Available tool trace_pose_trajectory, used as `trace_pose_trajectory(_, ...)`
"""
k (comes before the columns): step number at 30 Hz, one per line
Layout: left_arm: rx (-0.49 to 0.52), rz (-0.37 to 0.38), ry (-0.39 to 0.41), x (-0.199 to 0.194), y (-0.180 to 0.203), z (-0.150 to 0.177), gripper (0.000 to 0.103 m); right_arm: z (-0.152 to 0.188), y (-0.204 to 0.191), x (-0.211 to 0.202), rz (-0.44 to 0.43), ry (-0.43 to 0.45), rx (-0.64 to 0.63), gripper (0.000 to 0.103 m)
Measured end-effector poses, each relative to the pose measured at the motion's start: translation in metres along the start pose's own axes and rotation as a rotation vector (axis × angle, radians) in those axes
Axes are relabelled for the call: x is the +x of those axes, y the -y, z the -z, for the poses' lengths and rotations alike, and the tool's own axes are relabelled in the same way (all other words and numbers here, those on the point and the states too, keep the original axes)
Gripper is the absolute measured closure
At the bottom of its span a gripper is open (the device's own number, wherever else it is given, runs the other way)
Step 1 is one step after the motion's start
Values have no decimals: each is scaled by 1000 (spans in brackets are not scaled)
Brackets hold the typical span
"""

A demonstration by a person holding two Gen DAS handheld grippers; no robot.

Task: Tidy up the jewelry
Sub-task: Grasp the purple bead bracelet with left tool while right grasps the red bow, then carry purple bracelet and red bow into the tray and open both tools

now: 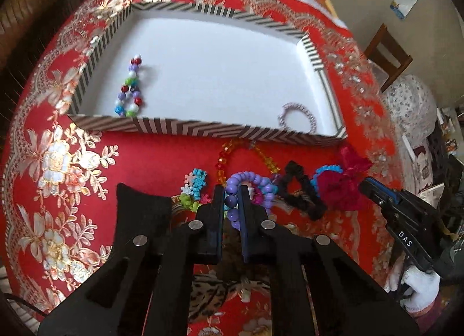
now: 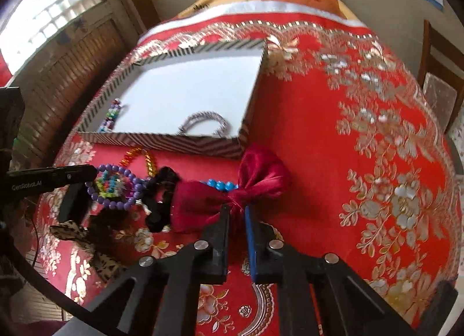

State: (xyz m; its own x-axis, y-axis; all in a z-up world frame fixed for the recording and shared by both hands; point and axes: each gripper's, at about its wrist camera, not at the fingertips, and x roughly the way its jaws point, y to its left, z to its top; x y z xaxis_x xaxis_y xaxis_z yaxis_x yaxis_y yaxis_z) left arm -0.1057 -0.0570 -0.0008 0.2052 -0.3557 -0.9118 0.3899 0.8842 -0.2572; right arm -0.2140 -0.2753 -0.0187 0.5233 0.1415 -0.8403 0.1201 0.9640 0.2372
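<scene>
Nearest the lens, the left gripper point(image 1: 232, 205) pinches the purple bead bracelet point(image 1: 250, 188) between nearly closed fingers, on the red cloth point(image 1: 145, 162). The right gripper point(image 2: 236, 211) is clamped on the knot of the maroon bow point(image 2: 255, 182). A black scrunchie point(image 1: 301, 191), blue beads point(image 2: 221, 184) and an orange bead strand point(image 1: 229, 156) lie just short of the striped tray point(image 1: 185, 127). Inside the tray rest a multicolor bracelet point(image 1: 130, 86) at left and a pale ring bracelet point(image 1: 295, 118) by the near wall.

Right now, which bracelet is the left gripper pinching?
The purple bead bracelet, pinched in the left gripper. The orange bracelet lies untouched; the multicolour bracelet is in the striped box.
</scene>
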Motion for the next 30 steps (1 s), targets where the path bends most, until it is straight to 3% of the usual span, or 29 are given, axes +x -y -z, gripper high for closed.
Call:
trace_pose_trajectory(11, 35, -11, 150, -70, 14, -18, 95, -18, -6, -44, -47, 96, -34, 95)
trace_pose_trajectory(13, 33, -17, 165, -76, 13, -22, 95, -18, -1, -36, -40, 64, -19, 94)
trace_pose_trajectory(17, 33, -35, 186, -82, 11, -26, 95, -10, 9, -10, -44, -42, 53, 67)
trace_pose_trajectory(22, 27, -42, 181, -80, 8, -27, 95, -3, 20, 8, -91, -100, 176, 66)
trace_pose_trajectory(29, 18, -46, 166, -75, 4, -28, 95, -20, 19, 33, -62, -107, 218, 63)
trace_pose_trajectory(30, 17, -47, 167, -75, 4, -28, 95, -21, 16, 36, -47, -107, 201, 70)
